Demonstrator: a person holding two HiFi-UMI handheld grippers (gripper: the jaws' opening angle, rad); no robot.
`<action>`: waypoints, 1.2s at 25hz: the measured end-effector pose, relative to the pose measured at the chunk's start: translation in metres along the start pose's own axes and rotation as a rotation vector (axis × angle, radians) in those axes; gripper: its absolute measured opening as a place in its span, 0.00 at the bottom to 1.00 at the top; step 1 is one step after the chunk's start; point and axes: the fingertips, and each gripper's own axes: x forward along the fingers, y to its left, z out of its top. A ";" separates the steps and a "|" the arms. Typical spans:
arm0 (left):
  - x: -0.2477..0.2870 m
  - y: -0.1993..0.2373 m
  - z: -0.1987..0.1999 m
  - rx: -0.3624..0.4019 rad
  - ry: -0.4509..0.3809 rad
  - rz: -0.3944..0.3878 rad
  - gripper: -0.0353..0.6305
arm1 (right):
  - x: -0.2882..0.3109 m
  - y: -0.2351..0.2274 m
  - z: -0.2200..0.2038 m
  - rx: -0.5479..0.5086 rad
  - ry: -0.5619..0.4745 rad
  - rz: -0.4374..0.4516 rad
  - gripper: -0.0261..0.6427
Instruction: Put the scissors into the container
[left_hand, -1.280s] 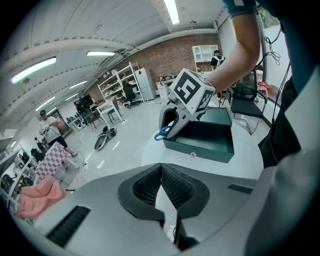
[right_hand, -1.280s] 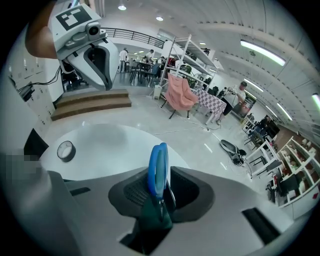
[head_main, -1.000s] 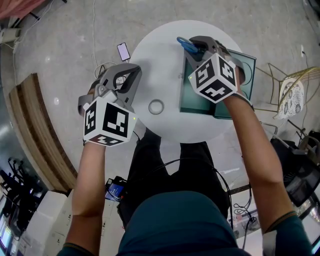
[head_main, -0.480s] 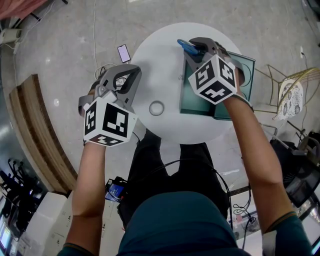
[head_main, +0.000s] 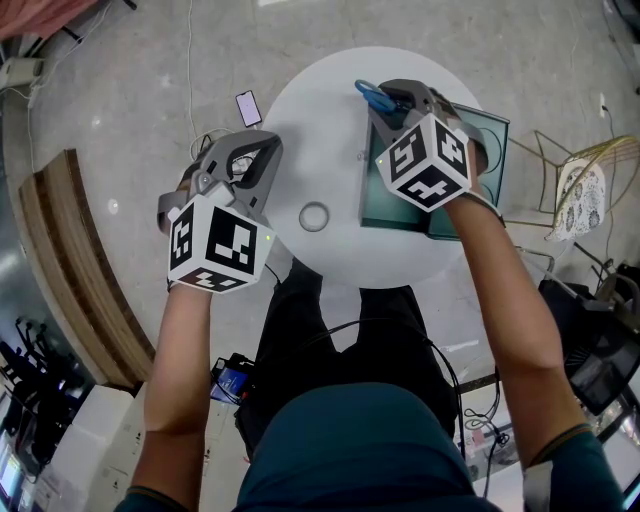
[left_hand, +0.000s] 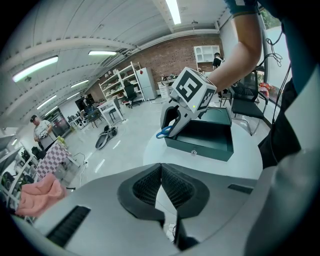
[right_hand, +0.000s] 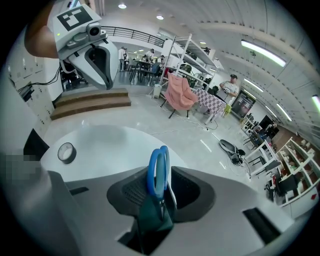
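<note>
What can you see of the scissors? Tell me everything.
The scissors show only two blue, plastic-looking handle loops, lying against each other. The right gripper is shut on them just below the loops; the blades are hidden. From the head view the loops stick out past the jaws, over the far left corner of the dark green container.

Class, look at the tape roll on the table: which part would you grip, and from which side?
Probably its wall, from straight above. The tape roll lies flat with its hole up, so the claw could straddle the wall, one jaw inside the hole and one outside.
</note>
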 end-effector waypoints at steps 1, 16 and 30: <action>0.000 0.000 0.000 -0.001 0.000 0.001 0.08 | -0.001 0.000 0.000 0.000 0.001 -0.003 0.22; -0.029 -0.004 0.007 -0.004 -0.019 0.022 0.08 | -0.027 0.002 0.013 0.003 0.005 -0.032 0.22; -0.048 -0.002 0.015 0.013 -0.023 0.021 0.08 | -0.049 -0.001 0.021 0.025 0.007 -0.047 0.22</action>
